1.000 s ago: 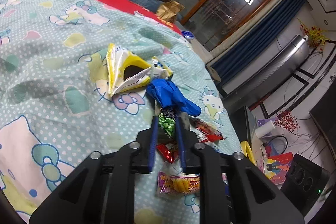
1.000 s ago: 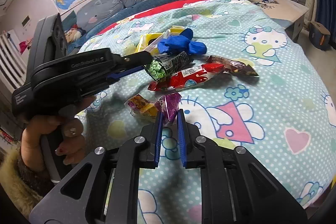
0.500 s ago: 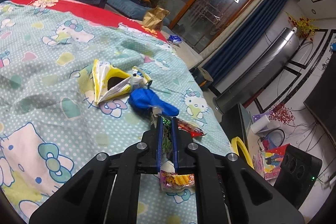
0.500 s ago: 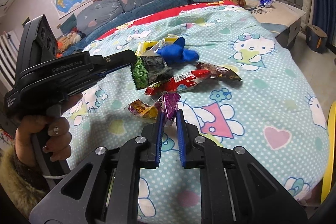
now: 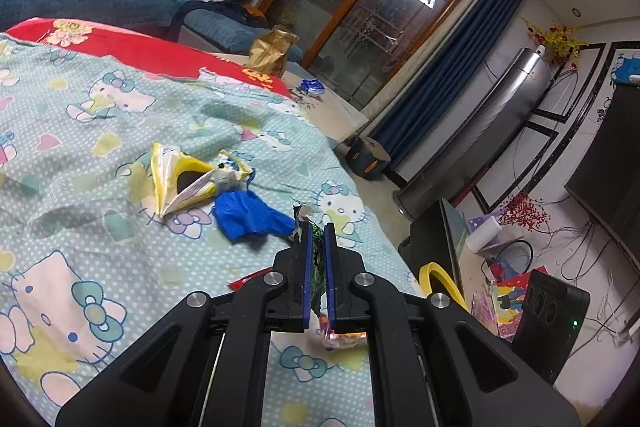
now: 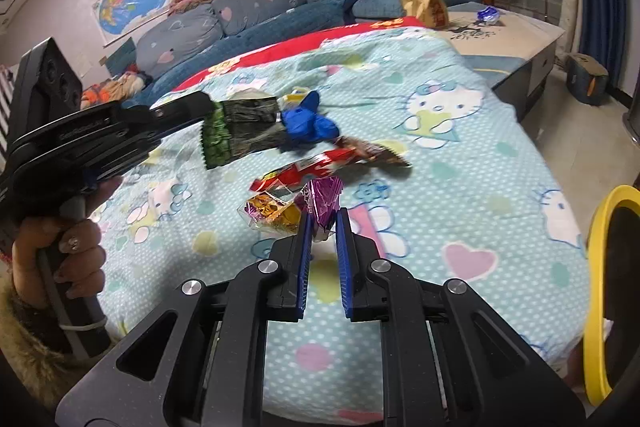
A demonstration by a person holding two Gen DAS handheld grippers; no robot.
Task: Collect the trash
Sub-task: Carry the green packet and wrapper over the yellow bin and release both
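Note:
My left gripper (image 5: 316, 229) is shut on a green and black snack wrapper (image 6: 240, 131) and holds it in the air above the bed; in the left wrist view the wrapper (image 5: 317, 259) shows only as a sliver between the fingers. My right gripper (image 6: 322, 223) is shut on a purple and yellow candy wrapper (image 6: 322, 197) that still rests low over the Hello Kitty bedsheet (image 6: 460, 155). On the sheet lie a red wrapper (image 6: 308, 169), a brown wrapper (image 6: 380, 153), a blue crumpled glove (image 5: 248, 217) and a yellow snack bag (image 5: 180, 181).
A yellow-rimmed bin (image 6: 612, 287) stands beside the bed at the right; its rim also shows in the left wrist view (image 5: 440, 281). A gold bag (image 5: 272, 53) sits on a low table past the bed. A sofa (image 6: 248, 15) runs behind.
My left gripper closed on the green wrapper and lifted it off the sheet, up and back. My right gripper stayed shut on the purple wrapper, raising it slightly.

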